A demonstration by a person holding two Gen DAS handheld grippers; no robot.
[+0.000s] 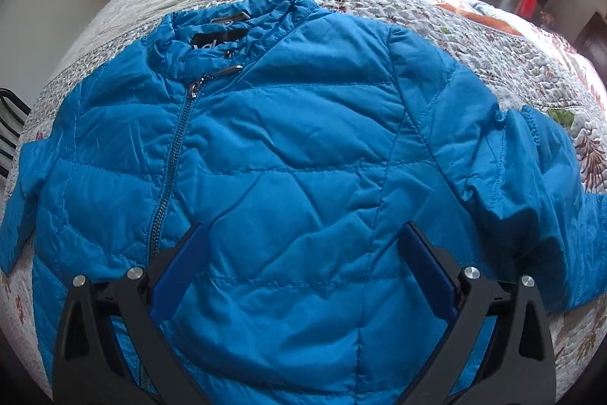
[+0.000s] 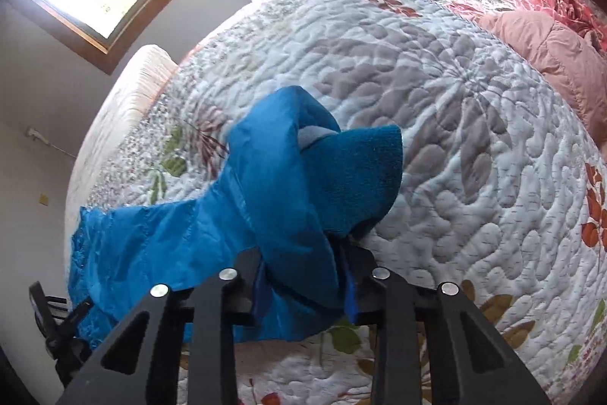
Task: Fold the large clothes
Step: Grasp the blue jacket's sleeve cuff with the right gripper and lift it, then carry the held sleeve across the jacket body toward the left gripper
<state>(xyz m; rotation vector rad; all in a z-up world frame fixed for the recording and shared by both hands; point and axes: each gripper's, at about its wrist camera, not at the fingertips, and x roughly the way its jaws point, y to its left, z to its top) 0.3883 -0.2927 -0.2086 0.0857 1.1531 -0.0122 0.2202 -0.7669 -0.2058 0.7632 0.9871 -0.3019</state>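
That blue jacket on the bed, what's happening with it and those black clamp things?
A person is folding a blue puffer jacket spread front-up on a quilted bed, using two handheld grippers. The right gripper is shut on the sleeve, with the knit cuff sticking out past its fingers. The left gripper is open, hovering over the jacket's lower front and holding nothing. The zipper is closed; no fold shows on the body.

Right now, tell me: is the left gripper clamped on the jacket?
No: the left gripper has its jaws spread wide above the blue jacket, with the fabric lying flat and unpinched between them.
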